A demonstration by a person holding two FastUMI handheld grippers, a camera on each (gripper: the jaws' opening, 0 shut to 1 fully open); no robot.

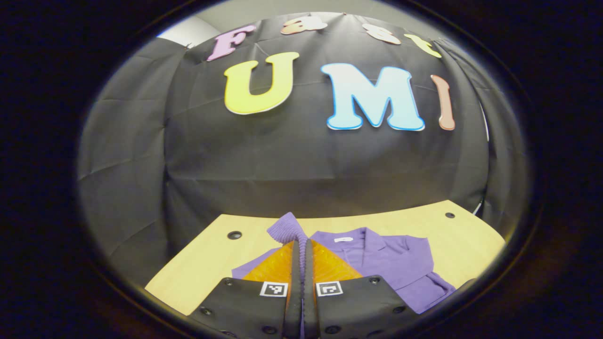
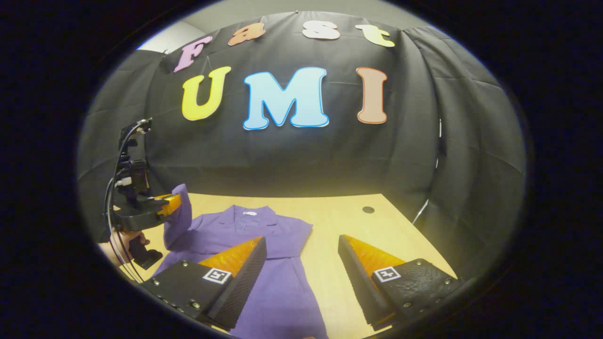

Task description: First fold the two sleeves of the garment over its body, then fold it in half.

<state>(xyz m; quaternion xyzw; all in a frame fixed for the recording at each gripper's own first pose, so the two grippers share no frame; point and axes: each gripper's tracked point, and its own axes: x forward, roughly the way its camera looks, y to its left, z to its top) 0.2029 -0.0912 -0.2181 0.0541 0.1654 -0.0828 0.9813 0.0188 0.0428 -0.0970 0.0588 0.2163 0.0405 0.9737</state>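
A purple collared garment (image 1: 391, 263) (image 2: 278, 263) lies flat on the wooden table (image 1: 466, 240) (image 2: 339, 212). In the left gripper view my left gripper (image 1: 301, 242) is shut on the ribbed cuff of one sleeve (image 1: 286, 228), which sticks up above the fingertips. The right gripper view shows that same gripper (image 2: 175, 201) at the left, held by a hand, lifting the sleeve (image 2: 178, 221) off the table beside the collar. My right gripper (image 2: 301, 242) hovers open over the garment's right side, its left finger above the cloth and its right finger above bare wood.
Black cloth walls (image 1: 301, 165) close the table's far and side edges. Round dark holes (image 1: 234, 234) (image 2: 368, 209) mark the tabletop. Bare wood (image 2: 405, 245) lies to the right of the garment.
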